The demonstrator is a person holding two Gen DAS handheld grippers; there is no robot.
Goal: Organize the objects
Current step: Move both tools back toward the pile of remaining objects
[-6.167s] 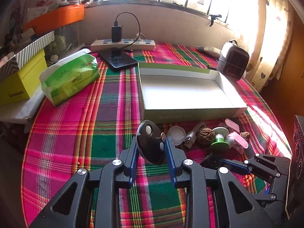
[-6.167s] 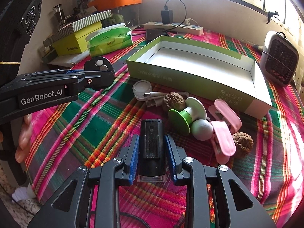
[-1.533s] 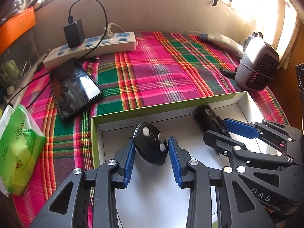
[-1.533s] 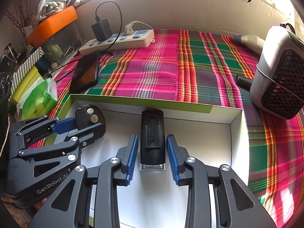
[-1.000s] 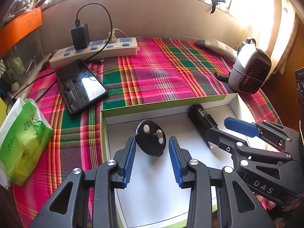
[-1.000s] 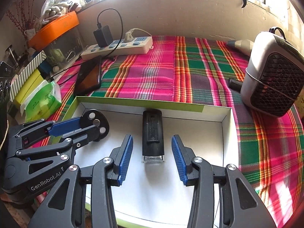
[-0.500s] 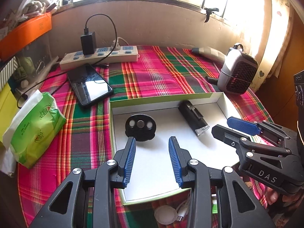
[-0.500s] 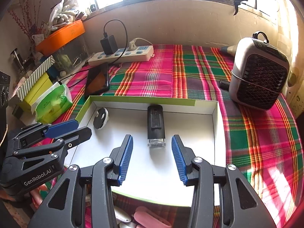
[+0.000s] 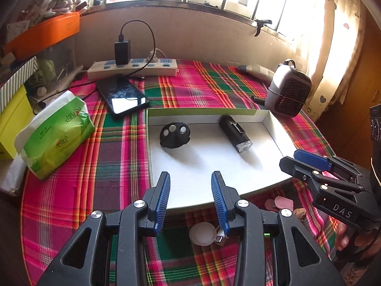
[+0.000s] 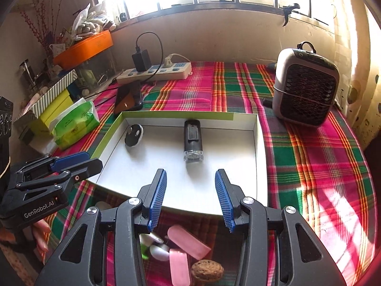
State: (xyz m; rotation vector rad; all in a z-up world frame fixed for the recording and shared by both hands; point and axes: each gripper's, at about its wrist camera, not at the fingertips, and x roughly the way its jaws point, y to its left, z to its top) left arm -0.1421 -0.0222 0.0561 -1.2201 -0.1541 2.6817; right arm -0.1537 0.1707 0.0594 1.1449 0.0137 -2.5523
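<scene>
A shallow white box with a green rim (image 9: 202, 112) (image 10: 176, 114) lies on the plaid table. Inside it rest a round black key fob (image 9: 175, 133) (image 10: 133, 135) at the far left and a black bike light (image 9: 235, 136) (image 10: 193, 140) at the far middle. My left gripper (image 9: 190, 200) is open and empty above the box's near edge. My right gripper (image 10: 190, 196) is open and empty, also near the box's front edge. Each gripper shows in the other's view, the right gripper (image 9: 307, 164) and the left gripper (image 10: 71, 164).
In front of the box lie a white round case (image 9: 202, 234), pink clips (image 10: 185, 250), a walnut (image 10: 207, 271) and a green-white item (image 10: 148, 245). A phone (image 9: 122, 96), power strip (image 9: 133, 68), green tissue pack (image 9: 54, 133) and small heater (image 10: 306, 84) surround the box.
Both grippers let go of the key fob and bike light inside the box, then pulled back toward the near edge. The loose items in front have come into view.
</scene>
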